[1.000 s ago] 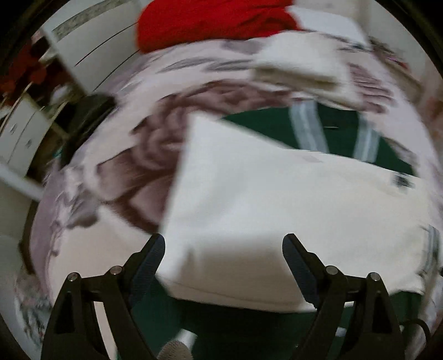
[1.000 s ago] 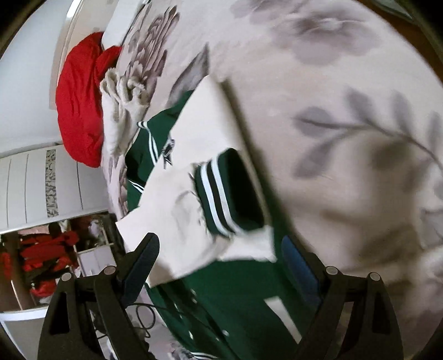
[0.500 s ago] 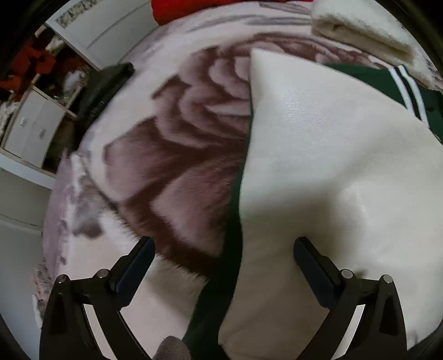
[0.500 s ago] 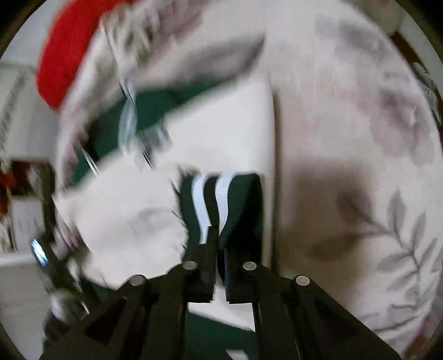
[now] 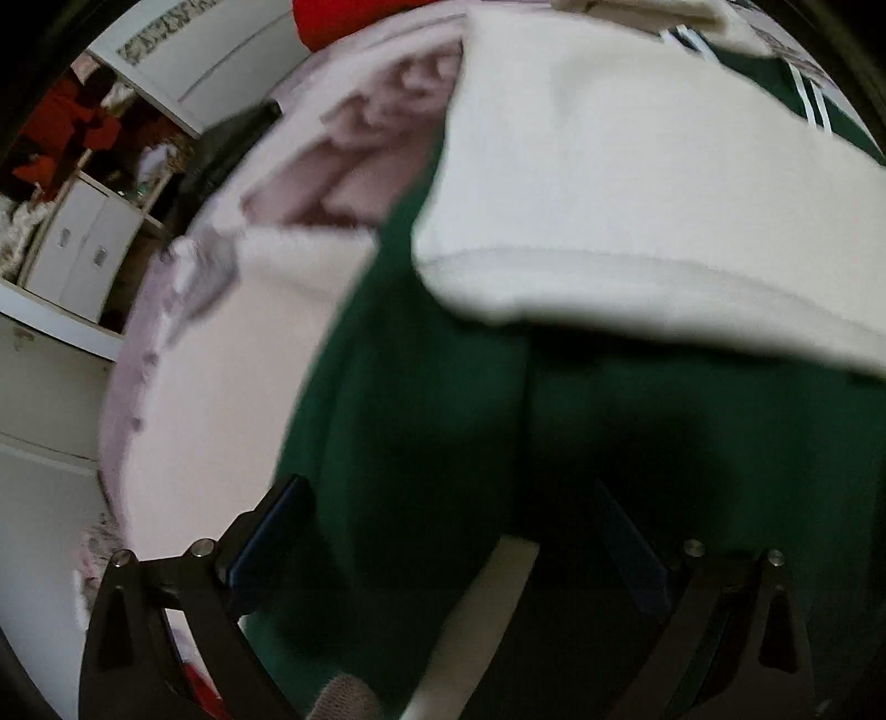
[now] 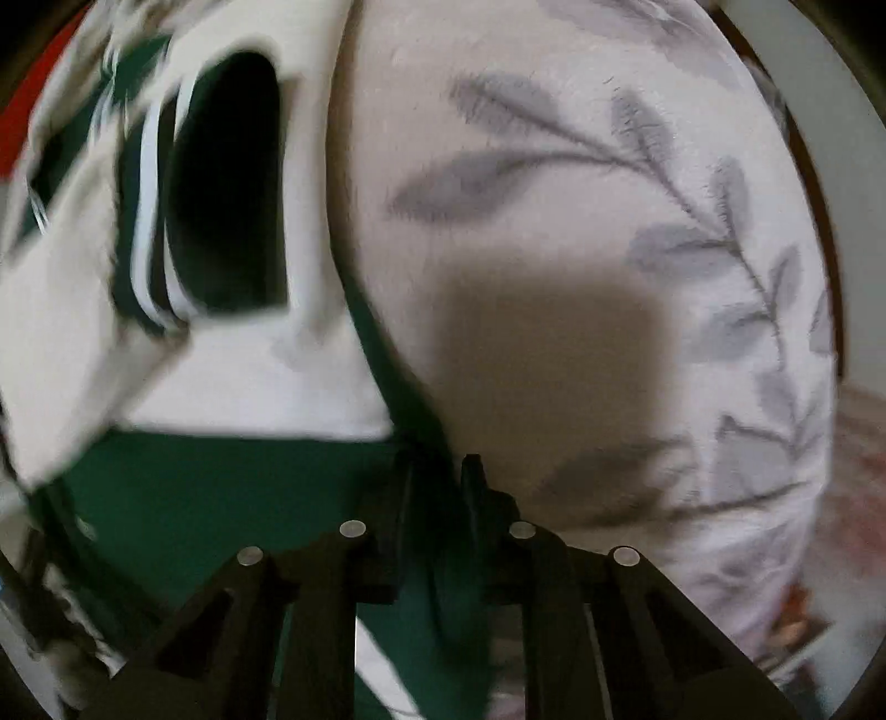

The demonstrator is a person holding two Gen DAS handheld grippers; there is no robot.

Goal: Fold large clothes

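Note:
A green jacket with cream sleeves lies on a floral bedspread. In the left wrist view its green body [image 5: 443,421] fills the lower middle, with a cream sleeve [image 5: 637,183] folded across it above. My left gripper [image 5: 448,515] is open, low over the green fabric near its left edge. In the right wrist view my right gripper [image 6: 434,471] is shut on the green edge of the jacket [image 6: 221,487]. The cream sleeve with its green-and-white striped cuff [image 6: 149,221] lies at upper left.
The floral bedspread [image 6: 581,221] spreads to the right in the right wrist view and to the left in the left wrist view [image 5: 221,360]. A red cloth [image 5: 343,16] lies at the far end. White cabinets [image 5: 83,243] stand past the bed's left edge.
My left gripper has dropped from above the cream sleeve down to the jacket's green body. My right gripper shut and moved from the striped cuff to the jacket's green edge.

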